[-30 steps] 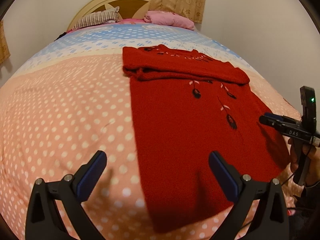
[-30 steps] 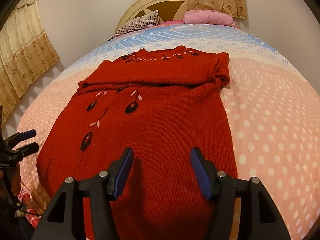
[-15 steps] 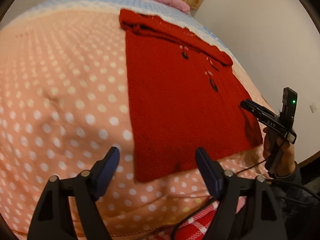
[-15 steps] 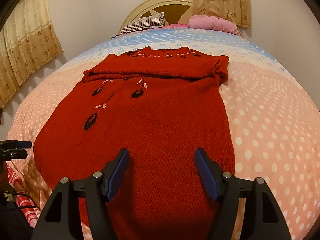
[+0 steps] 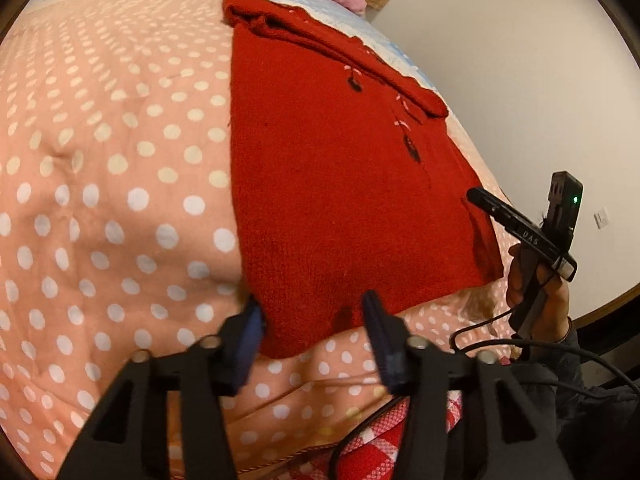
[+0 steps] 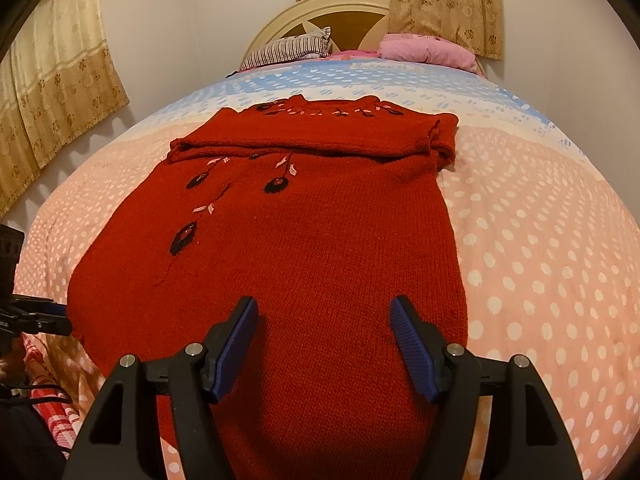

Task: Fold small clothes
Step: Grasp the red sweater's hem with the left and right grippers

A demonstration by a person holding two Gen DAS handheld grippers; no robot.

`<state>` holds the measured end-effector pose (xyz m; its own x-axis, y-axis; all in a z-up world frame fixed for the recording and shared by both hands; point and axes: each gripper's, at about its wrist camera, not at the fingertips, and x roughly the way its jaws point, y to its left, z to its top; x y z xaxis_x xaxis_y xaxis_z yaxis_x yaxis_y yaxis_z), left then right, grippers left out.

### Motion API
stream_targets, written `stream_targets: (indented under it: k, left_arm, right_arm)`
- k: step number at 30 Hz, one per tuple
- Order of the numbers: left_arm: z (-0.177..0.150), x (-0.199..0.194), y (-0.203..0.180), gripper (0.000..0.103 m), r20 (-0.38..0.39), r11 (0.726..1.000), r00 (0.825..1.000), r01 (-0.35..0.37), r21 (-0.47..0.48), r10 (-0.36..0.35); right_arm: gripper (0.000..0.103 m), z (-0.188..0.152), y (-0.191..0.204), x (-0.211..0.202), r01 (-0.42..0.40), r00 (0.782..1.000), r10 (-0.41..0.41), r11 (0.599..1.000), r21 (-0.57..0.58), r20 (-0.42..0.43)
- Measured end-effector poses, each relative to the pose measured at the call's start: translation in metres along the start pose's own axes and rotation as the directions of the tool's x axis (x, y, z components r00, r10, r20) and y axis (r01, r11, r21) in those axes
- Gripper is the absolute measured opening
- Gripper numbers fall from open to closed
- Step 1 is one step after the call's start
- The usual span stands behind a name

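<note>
Where the left wrist view looks down over the bed's near edge, the left tongs (image 5: pixel 310 312) stand wide open with nothing between their blue-padded fingers (image 5: pixel 249 334), which straddle the near left corner of the red knitted sweater (image 5: pixel 340 184). The left finger sits just beside the sweater's hem edge, and the right one lies over the hem; whether either touches the wool I cannot tell. The sweater lies flat on the peach bedspread with white polka dots (image 5: pixel 100 200), its far end folded over into a thick band, with dark embroidered flowers running down its right part. At the right edge of this view, the right tongs (image 5: pixel 476 196) point at the sweater's other near corner, held in the person's right hand (image 5: pixel 536 284); their opening cannot be judged from here. A black cable (image 5: pixel 500 344) trails below the hand.

In the right wrist view, the right tongs (image 6: pixel 324 322) gape wide and hold nothing, hovering over the middle of the sweater's (image 6: pixel 312 248) near hem. Beyond it are a striped pillow (image 6: pixel 292 46), a pink pillow (image 6: pixel 424 48), a cream headboard (image 6: pixel 320 8) and beige patterned curtains (image 6: pixel 440 0). The left tongs' (image 6: pixel 60 318) dark tips show at the left edge, beside the sweater's corner.
</note>
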<state>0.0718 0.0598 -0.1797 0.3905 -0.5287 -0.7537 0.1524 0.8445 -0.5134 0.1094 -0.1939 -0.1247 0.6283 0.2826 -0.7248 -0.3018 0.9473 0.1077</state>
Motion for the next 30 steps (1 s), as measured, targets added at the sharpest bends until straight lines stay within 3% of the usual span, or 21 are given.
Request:
stream_targets:
  k: [2,7,9,10,14,23,28,30]
  left_arm:
    - [0.001,-0.002,-0.001,0.037,-0.001,1.0,1.0,0.002,0.006,-0.002]
    - [0.0,-0.01,0.001,0.036,0.018,1.0,1.0,0.022,0.014,-0.022]
    - [0.001,-0.017,0.001,0.023,0.029,0.999,0.999,0.037,0.026,-0.037]
    - [0.002,-0.019,0.0,0.021,0.035,0.999,0.998,0.042,0.034,-0.043]
    - [0.004,-0.021,0.001,0.02,0.049,0.998,0.998,0.046,0.042,-0.048]
    - [0.002,-0.014,0.006,0.02,0.04,0.999,0.999,0.035,0.018,-0.035]
    - [0.001,-0.007,0.011,0.036,0.035,0.999,0.999,0.032,-0.024,-0.031]
    - [0.0,-0.004,0.013,0.047,0.027,0.999,0.999,0.026,-0.037,-0.025]
  right_arm:
    - [0.07,0.001,-0.005,-0.006,0.009,1.0,-0.009,1.0,0.015,0.007]
    - [0.07,-0.001,-0.026,-0.027,0.0,1.0,0.0,0.997,0.076,0.002]
    - [0.07,-0.007,-0.04,-0.036,-0.019,1.0,0.021,0.992,0.128,-0.018]
    - [0.07,-0.01,-0.046,-0.039,-0.032,0.999,0.037,0.988,0.153,-0.027]
    - [0.07,-0.032,-0.065,-0.052,-0.061,0.995,0.076,0.972,0.229,-0.06]
    - [0.07,-0.068,-0.06,-0.061,-0.091,0.983,0.123,0.97,0.223,-0.134]
    - [0.067,-0.072,-0.06,-0.061,-0.135,0.977,0.17,0.959,0.249,-0.125]
    - [0.064,-0.073,-0.059,-0.06,-0.163,0.972,0.199,0.952,0.26,-0.121]
